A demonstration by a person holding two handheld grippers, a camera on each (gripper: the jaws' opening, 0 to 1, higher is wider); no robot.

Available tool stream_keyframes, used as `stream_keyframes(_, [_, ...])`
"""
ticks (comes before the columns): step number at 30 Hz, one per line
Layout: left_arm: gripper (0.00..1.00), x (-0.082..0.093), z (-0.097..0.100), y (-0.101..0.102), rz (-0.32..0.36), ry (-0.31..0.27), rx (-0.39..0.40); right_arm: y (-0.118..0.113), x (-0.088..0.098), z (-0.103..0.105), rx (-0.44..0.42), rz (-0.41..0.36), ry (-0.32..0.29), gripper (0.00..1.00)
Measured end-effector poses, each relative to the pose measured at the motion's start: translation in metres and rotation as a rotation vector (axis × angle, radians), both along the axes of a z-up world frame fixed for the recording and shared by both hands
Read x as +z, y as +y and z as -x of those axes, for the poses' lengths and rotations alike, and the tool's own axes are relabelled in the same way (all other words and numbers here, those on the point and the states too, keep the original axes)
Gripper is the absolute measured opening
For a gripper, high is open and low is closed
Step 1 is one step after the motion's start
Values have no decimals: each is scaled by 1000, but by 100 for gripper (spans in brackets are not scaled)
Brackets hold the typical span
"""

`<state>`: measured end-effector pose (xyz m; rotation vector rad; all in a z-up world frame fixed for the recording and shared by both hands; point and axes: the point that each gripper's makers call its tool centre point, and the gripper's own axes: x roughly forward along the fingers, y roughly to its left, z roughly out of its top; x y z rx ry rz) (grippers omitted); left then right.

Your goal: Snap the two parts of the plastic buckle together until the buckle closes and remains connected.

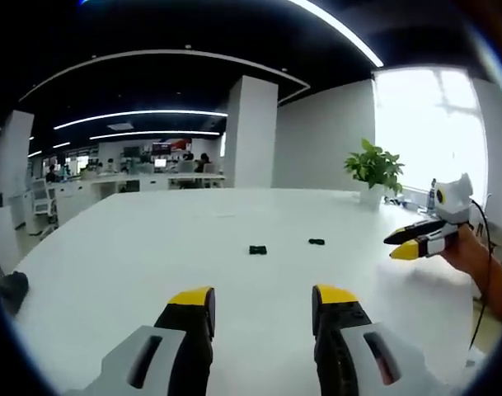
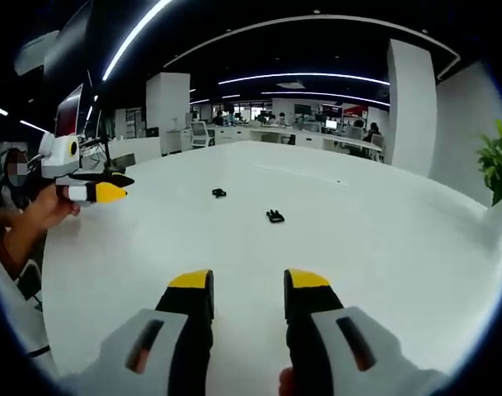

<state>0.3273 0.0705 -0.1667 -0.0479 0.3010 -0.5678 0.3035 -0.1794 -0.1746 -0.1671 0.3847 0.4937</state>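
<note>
Two buckle parts lie beyond open fingers

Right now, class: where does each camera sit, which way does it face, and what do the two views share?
Left gripper view: rides the left gripper, looking across the white table at two buckle parts; own jaws open below, right gripper and hand at right.
Right gripper view: rides the right gripper, facing the same table from the opposite side; left gripper at left.
Shared: table, both buckle parts, apart.
</note>
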Motion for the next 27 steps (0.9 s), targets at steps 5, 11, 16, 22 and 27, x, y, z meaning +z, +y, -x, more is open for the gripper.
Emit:
stream_keyframes(5, [47, -1, -9, 5, -46, -19, 20, -2, 1, -6, -1, -3, 2, 34])
stream_keyframes(11, [46, -3, -12, 1, -51, -14, 13, 0, 2, -12, 10, 10, 4, 34])
stream_keyframes(16, [46, -2, -16, -4, -53, -21, 7, 4, 2, -19, 22, 15, 6, 34])
stream_keyframes(22, [46, -1, -21, -9, -43, -15, -1, 6, 3, -26, 30, 17, 7, 34])
stream_keyframes(27, [46, -1, -25, -12, -45, -10, -4, 6, 5, -30, 35, 31, 3, 33])
